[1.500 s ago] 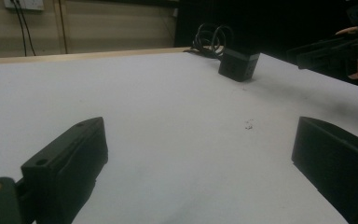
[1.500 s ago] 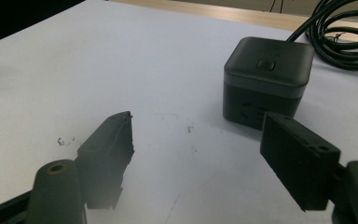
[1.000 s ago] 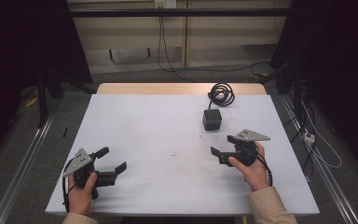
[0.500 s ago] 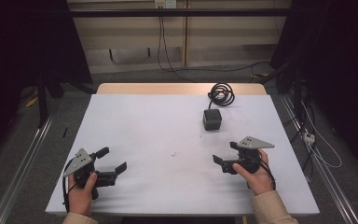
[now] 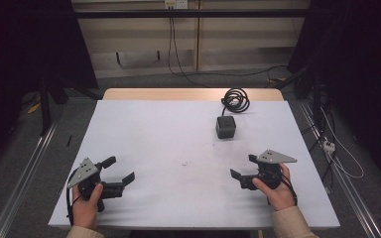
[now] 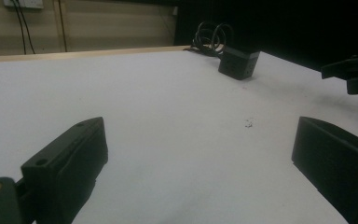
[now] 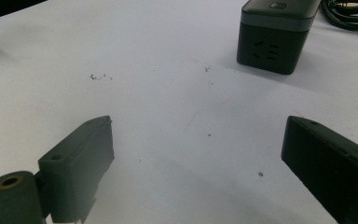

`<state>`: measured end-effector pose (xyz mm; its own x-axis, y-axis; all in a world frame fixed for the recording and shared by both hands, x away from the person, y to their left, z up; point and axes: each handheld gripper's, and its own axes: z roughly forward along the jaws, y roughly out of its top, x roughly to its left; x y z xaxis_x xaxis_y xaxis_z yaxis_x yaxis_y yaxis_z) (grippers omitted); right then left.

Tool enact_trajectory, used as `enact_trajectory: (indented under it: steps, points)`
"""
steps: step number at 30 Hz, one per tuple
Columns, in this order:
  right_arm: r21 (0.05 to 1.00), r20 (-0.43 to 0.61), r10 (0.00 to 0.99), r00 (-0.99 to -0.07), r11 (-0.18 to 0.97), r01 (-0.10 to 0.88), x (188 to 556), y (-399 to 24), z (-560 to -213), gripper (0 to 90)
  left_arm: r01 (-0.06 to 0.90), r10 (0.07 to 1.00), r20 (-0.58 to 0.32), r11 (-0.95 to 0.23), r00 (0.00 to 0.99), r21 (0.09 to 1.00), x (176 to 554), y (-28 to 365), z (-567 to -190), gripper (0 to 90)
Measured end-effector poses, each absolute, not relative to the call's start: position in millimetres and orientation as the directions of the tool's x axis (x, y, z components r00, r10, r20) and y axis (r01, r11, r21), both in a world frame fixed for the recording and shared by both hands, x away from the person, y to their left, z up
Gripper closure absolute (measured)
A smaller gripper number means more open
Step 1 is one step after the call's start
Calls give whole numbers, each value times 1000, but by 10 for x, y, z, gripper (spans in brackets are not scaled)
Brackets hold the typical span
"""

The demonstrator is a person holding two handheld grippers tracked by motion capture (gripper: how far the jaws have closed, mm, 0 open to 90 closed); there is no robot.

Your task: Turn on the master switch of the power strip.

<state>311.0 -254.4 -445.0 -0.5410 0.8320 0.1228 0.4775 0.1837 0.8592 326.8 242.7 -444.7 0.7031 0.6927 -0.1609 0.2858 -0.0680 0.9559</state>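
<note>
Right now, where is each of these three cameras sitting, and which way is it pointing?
High view: above the person's side, looking forward and down on the white table; shows both hands, left gripper and right gripper.
Left gripper view: rides the left gripper, looking across the table between its open jaws.
Right gripper view: rides the right gripper, looking down over the table between its open jaws.
Shared by all three: the black socket cube with its coiled cable.

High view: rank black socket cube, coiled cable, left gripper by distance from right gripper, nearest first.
From the right gripper, jaws open:
1. Black socket cube, beyond it toward the table's far side.
2. Coiled cable, behind the cube at the far edge.
3. Left gripper, across the table at the near left.
</note>
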Motion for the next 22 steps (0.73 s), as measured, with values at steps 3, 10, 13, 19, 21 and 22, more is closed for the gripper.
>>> enact_trajectory:
  steps: [3, 10, 13, 19, 21, 22]
  points:
    - [859, 118, 833, -541, 188, 476, 3081, -2565, -4458, 91, 286, 693, -161, -69, 703, 956, 3267, 2423, -4449, 31]
    - [858, 110, 834, -541, 195, 475, 2993, -2614, -4474, 91, 289, 693, -161, -71, 703, 955, 3271, 2426, -4449, 31]
    - [857, 107, 834, -542, 199, 475, 2953, -2642, -4497, 88, 290, 698, -163, -67, 698, 955, 3272, 2435, -4449, 31]
    - [856, 117, 837, -535, 189, 482, 2911, -2686, -4519, 87, 288, 698, -157, -73, 698, 955, 3273, 2435, -4447, 31]
    - [857, 121, 840, -530, 181, 483, 2913, -2696, -4525, 86, 287, 700, -155, -73, 697, 955, 3275, 2436, -4443, 31]
    - [856, 123, 841, -527, 178, 485, 2912, -2698, -4526, 86, 287, 701, -157, -71, 695, 955, 3276, 2434, -4440, 31]
